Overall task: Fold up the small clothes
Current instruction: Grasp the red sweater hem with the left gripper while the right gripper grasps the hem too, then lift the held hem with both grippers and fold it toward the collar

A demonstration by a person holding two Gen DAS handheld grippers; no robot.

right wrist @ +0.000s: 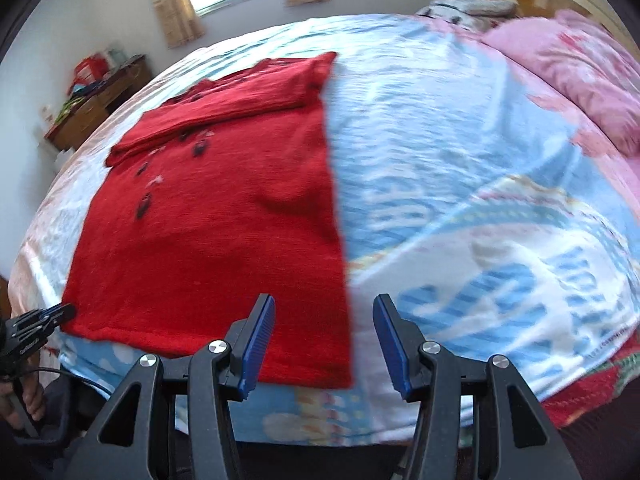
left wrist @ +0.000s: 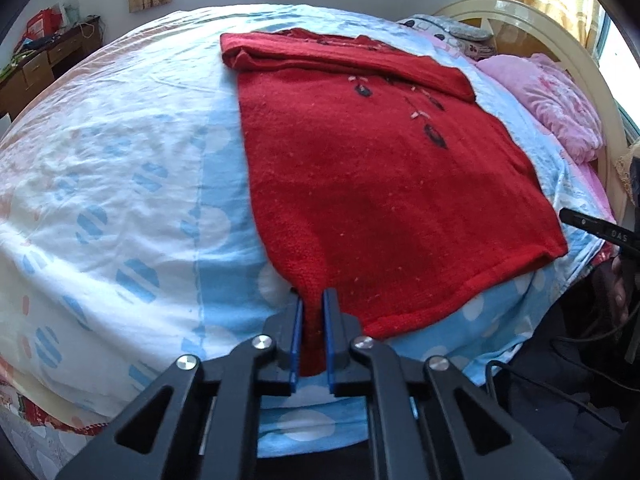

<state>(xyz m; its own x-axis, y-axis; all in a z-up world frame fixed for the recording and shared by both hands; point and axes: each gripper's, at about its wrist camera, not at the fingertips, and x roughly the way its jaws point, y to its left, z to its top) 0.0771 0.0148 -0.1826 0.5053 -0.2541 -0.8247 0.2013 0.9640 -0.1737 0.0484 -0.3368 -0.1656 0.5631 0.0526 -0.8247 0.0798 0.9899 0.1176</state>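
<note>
A red knitted sweater (left wrist: 380,168) lies flat on the bed, its sleeves folded across the top, with dark flower embroidery on the chest. My left gripper (left wrist: 313,300) is shut on the sweater's near left hem corner. In the right wrist view the sweater (right wrist: 216,216) lies left of centre. My right gripper (right wrist: 324,312) is open and empty, just above the sweater's near right hem corner. The left gripper (right wrist: 60,313) shows at that view's left edge, and the right gripper's tip (left wrist: 576,218) shows at the left wrist view's right edge.
The bed carries a blue and white patterned sheet (left wrist: 120,184). A pink quilt (left wrist: 560,100) and pillows lie by the cream headboard (left wrist: 520,16). A wooden desk (left wrist: 44,64) with clutter stands by the far wall under a curtained window. Cables hang off the bed's near edge.
</note>
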